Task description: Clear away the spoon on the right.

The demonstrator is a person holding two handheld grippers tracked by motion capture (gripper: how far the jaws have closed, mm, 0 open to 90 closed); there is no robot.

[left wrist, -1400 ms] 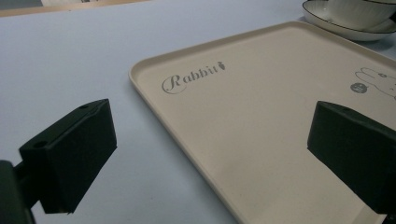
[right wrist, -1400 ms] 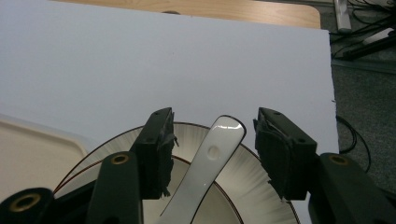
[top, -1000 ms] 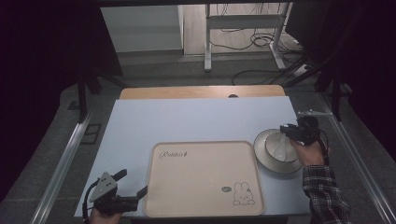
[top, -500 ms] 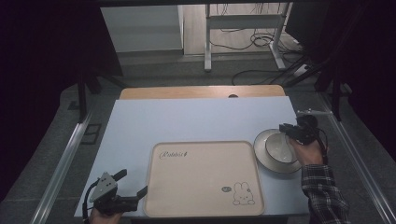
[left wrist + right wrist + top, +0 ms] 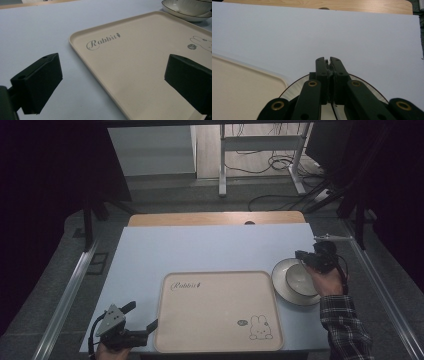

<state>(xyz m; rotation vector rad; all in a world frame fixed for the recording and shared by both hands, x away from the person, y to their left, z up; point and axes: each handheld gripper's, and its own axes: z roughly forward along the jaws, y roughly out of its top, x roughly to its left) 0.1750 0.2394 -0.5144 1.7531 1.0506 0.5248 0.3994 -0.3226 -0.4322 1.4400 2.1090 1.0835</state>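
My right tool [image 5: 306,257] is clamped on the far rim of the bowl [image 5: 301,279], and in the right gripper view its jaws are pressed together with only a thin sliver of rim between them. The bowl sits in a wider white plate [image 5: 279,281] with a dark edge line, and the pair rests on the pale blue tabletop [image 5: 210,250] just beside the right edge of the beige tray [image 5: 215,312], very close to it, though I cannot tell whether they touch. The tray lies flat near my side of the tabletop, bare inside, with the word Rabbit [image 5: 101,42] printed at its far left corner and a little bunny drawing [image 5: 261,327] at its near right corner. Over on the left, my left tool [image 5: 142,317] hovers low at the near left corner of the tray, jaws spread wide and holding nothing; in the left gripper view one black pad [image 5: 40,80] hangs over the blue tabletop and the other [image 5: 190,77] over the tray surface, with the tray's rim running between them. From that view the bowl and plate [image 5: 185,11] show at the far side, well apart from the left tool. A strip of wooden table edge [image 5: 215,218] shows beyond the blue surface.
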